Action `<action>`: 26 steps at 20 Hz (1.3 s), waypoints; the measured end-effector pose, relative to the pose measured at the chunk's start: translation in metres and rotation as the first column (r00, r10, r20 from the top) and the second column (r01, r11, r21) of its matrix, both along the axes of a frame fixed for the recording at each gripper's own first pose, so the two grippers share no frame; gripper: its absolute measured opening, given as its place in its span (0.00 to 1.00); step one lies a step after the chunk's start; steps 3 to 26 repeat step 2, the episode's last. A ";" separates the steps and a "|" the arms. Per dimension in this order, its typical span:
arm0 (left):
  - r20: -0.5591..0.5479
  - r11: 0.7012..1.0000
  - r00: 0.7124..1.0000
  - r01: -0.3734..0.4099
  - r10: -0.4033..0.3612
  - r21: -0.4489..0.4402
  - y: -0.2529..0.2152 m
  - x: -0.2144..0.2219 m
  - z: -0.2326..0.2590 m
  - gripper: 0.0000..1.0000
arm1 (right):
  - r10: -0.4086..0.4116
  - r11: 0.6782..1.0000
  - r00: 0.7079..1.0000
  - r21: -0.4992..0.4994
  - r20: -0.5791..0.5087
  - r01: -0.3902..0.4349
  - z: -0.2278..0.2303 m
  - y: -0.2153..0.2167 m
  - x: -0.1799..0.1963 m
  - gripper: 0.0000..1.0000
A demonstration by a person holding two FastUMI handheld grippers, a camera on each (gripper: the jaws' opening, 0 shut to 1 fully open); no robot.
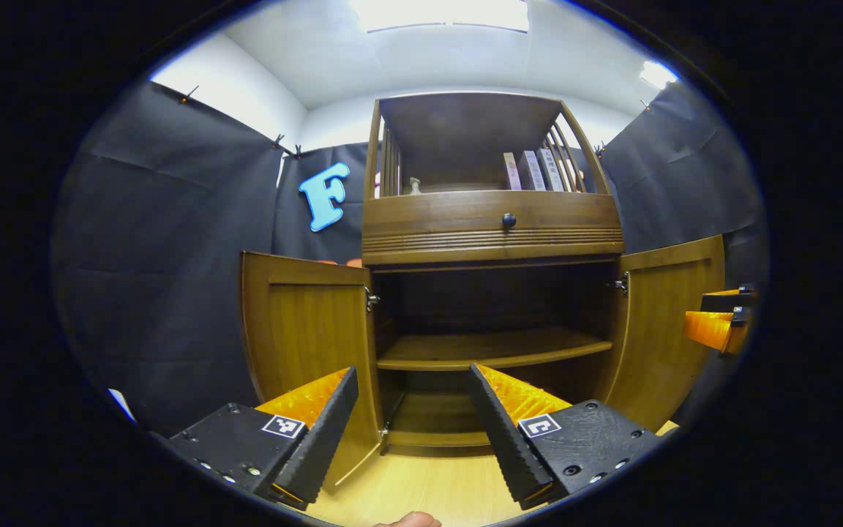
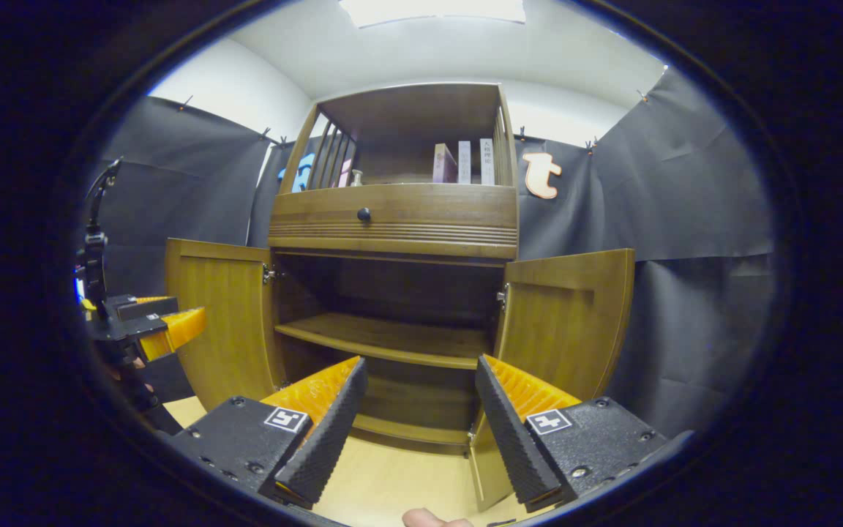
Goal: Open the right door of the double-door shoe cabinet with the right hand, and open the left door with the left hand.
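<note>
Wooden shoe cabinet [image 1: 492, 227]: 2 doors, left door [image 1: 308, 329] & right door [image 2: 566, 322], both swung out; left gripper [image 1: 414, 432] & right gripper [image 2: 421, 432] released, holding nothing.

I am seeing the shoe cabinet [image 1: 493, 230] showing warm brown wood with a ribbed band under its drawer and a dark round knob [image 1: 508, 219]. Its left door [image 1: 308, 329] and right door [image 1: 667, 322] are glowing a lighter honey brown. The floor [image 1: 429, 490] is looking pale yellow wood. Pale books [image 2: 465, 162] are standing above.
</note>
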State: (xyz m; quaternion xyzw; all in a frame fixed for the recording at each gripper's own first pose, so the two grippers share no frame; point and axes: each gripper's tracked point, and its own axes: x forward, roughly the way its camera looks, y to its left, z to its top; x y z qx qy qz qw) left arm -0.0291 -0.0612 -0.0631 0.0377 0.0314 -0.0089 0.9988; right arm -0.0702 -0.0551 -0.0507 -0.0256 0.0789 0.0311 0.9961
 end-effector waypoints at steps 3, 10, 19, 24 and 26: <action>0.006 1.000 1.000 0.002 -0.002 0.001 -0.004 0.000 0.004 0.93 | -0.017 1.000 1.000 0.004 0.007 0.017 0.002 0.001 0.001 0.94; 0.006 1.000 1.000 0.002 -0.002 0.001 -0.004 0.000 0.004 0.93 | -0.017 1.000 1.000 0.004 0.007 0.017 0.002 0.001 0.001 0.94; 0.006 1.000 1.000 0.002 -0.002 0.001 -0.004 0.000 0.004 0.93 | -0.017 1.000 1.000 0.004 0.007 0.017 0.002 0.001 0.001 0.94; 0.006 1.000 1.000 0.002 -0.002 0.001 -0.004 0.000 0.004 0.93 | -0.017 1.000 1.000 0.004 0.007 0.017 0.002 0.001 0.001 0.94; 0.006 1.000 1.000 0.002 -0.002 0.001 -0.004 0.000 0.004 0.93 | -0.017 1.000 1.000 0.004 0.007 0.017 0.002 0.001 0.001 0.94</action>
